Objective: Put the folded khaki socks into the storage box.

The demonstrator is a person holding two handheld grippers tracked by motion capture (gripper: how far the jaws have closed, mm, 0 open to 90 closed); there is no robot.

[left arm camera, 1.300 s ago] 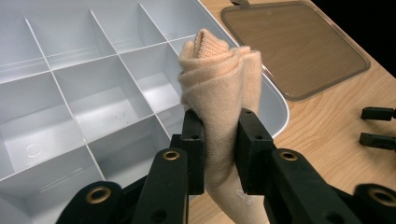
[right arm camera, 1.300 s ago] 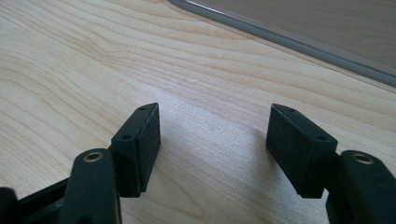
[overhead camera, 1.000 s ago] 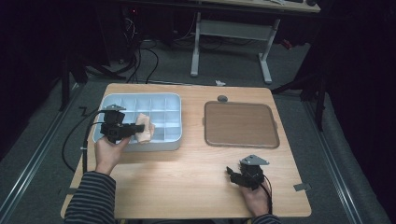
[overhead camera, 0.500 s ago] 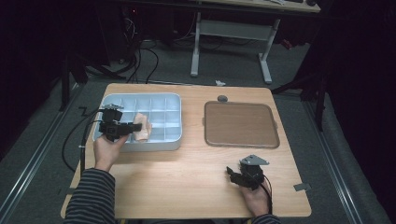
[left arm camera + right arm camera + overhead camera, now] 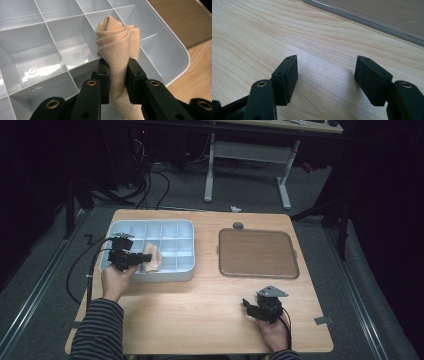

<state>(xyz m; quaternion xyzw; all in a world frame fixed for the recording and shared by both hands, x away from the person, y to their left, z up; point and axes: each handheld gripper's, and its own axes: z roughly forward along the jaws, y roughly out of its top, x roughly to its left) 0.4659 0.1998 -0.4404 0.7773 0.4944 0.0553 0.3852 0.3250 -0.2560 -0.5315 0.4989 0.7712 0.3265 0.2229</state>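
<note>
A rolled beige sock (image 5: 117, 47) is pinched between the jaws of my left gripper (image 5: 117, 75), which is shut on it. It hangs over the front compartments of a pale blue divided tray (image 5: 175, 60). From above, the sock (image 5: 152, 259) sits at the tray's (image 5: 170, 225) front middle with the left gripper (image 5: 141, 259) just left of it. My right gripper (image 5: 325, 75) rests open on the bare wooden table, nothing between its jaws; in the high view this right gripper (image 5: 250, 306) is near the front right.
A brown flat tray (image 5: 257, 254) with a grey rim lies on the right half of the table (image 5: 190, 310); its edge (image 5: 367, 22) runs just beyond my right gripper. A small grey disc (image 5: 238, 225) sits behind it. Cables trail off the table's left side.
My left gripper with the sock has drifted slightly left and toward the tray's front edge. The right gripper has stayed put.
</note>
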